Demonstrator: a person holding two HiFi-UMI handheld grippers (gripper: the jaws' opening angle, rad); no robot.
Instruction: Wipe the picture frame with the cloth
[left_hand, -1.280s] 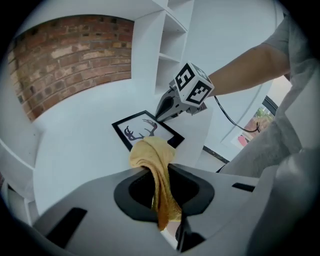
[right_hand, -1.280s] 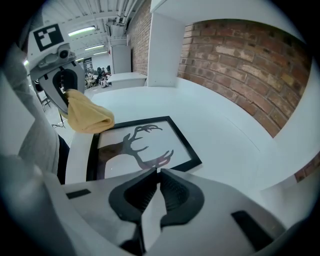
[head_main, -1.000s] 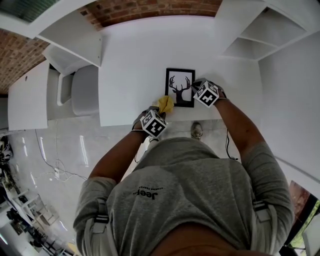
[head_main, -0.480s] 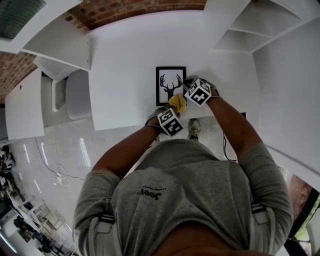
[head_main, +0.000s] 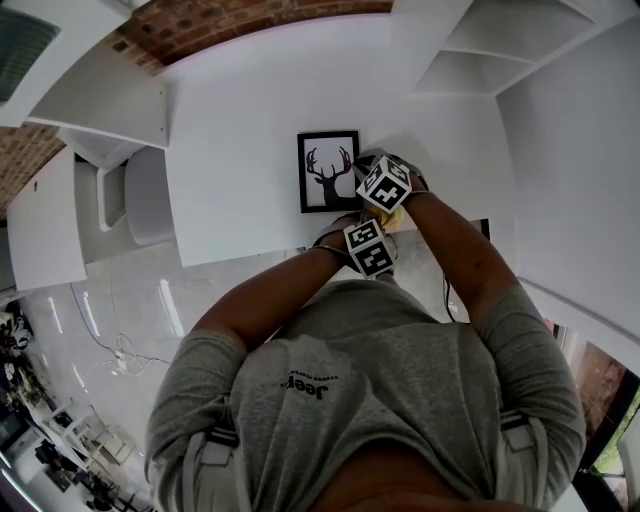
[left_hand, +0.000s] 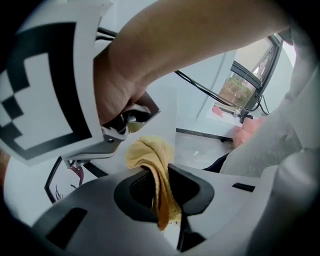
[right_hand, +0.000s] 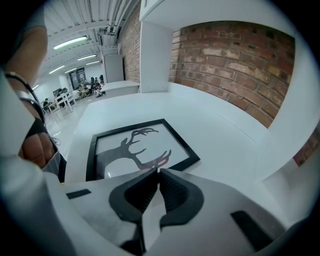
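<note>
Your left gripper (left_hand: 159, 172) had its jaws clamped on a soft, crumpled yellow cloth (left_hand: 147, 152). Your right gripper (right_hand: 157, 172) had its ribbed jaws closed and empty, at the edge of the flat, black-rimmed picture frame (right_hand: 131, 145) lying on the smooth white bench (right_hand: 215, 132). Only the head view showed both grippers bunched together.

Bright, even light is flooding the white table (head_main: 250, 130). Fisheye distortion is bending and darkening all edges. Beyond the fingers (left_hand: 197, 187) of the left gripper (left_hand: 156, 172), a window (left_hand: 247, 82) is glaring.
</note>
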